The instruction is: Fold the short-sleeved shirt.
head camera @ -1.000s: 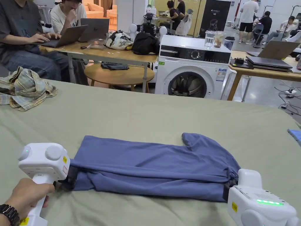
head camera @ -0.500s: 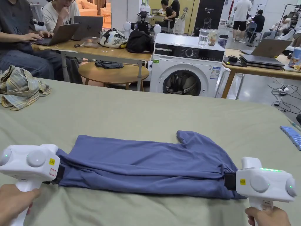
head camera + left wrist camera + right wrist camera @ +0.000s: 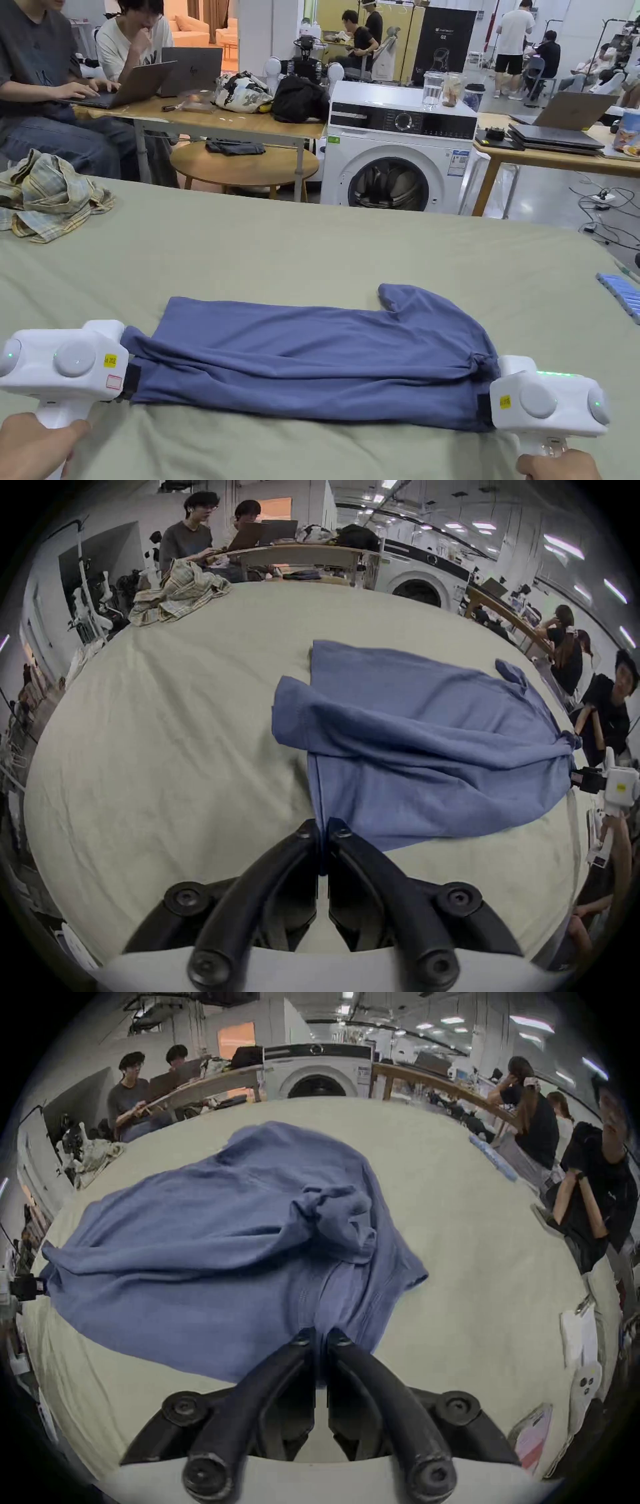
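A blue short-sleeved shirt (image 3: 312,356) lies folded lengthwise into a long strip on the pale green table (image 3: 312,250), with one sleeve (image 3: 400,297) poking out at the far right. My left gripper (image 3: 134,382) is shut on the shirt's left end, where the hem (image 3: 322,826) is pinched between the jaws. At the right end, my right gripper (image 3: 482,409) is shut on bunched cloth (image 3: 322,1324). The shirt (image 3: 433,750) is stretched between the two grippers, low over the table.
A crumpled plaid shirt (image 3: 50,197) lies at the table's far left. A blue ribbed object (image 3: 619,294) sits at the right edge. Beyond the table stand a washing machine (image 3: 400,147), wooden desks and several seated people. Papers (image 3: 581,1335) lie near the right corner.
Both grippers have swung level and pulled apart, drawing the shirt taut along the table. The right gripper has turned so its side faces up. The head camera has shifted a little.
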Demonstrator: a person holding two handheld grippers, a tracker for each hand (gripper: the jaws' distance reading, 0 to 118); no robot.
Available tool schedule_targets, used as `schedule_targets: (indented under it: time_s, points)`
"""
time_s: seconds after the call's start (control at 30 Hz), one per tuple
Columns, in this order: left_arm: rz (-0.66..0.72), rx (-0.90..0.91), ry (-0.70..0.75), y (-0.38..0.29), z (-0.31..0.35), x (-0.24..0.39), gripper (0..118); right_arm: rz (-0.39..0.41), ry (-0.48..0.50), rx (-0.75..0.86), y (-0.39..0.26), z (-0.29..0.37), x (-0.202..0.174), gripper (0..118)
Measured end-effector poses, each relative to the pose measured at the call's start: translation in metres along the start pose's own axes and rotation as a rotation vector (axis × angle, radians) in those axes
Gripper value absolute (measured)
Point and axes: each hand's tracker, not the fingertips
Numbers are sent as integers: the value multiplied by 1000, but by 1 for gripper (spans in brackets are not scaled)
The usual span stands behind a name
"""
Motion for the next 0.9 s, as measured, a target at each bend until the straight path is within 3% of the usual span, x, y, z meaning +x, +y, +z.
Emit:
schedule_targets:
  time_s: [0.2,0.43,0.7,0.9]
  points:
    - [7,81,-34,4,40,-6,0,-11,12,65,1,56,4,0]
    - [16,71,-55,-37,74,-31,0,17,-15,52,-46,104,0,0]
    - [38,-14,-44,-105,61,-47,0,91,-69,-76,-123,92,-17,0]
    - [8,-29,-17,-120,45,-39,0,67,-94,-53,-136,82,-25,0]
